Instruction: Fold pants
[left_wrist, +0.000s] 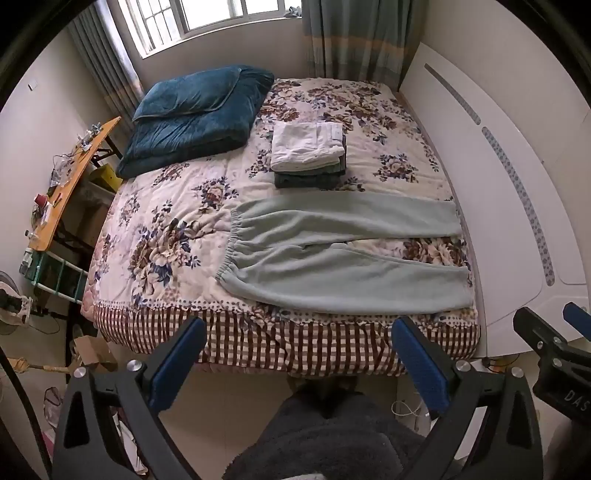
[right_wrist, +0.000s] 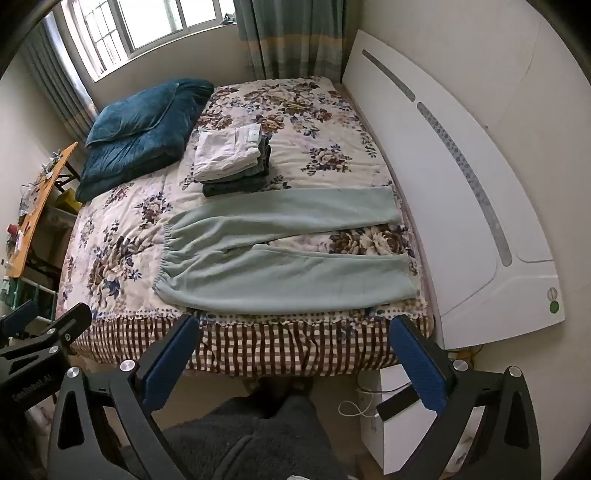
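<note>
The pale green fleece pants (left_wrist: 343, 254) are laid flat at frame centre on the floral quilted bed (left_wrist: 166, 229). The jaws of the left gripper (left_wrist: 299, 354) and right gripper (right_wrist: 295, 350) are held fully apart, empty, at lower frame.

So the pale green fleece pants (left_wrist: 343, 254) lie flat across the near part of the floral-quilted bed (left_wrist: 170, 236), waistband left, legs running right toward the white headboard (left_wrist: 491, 206). Right behind them sits a stack of folded clothes (left_wrist: 308, 155). The folded teal velvet blanket (left_wrist: 192, 114) is at the far left corner, orange wooden tabletop (left_wrist: 70, 184) left of the bed.
</note>
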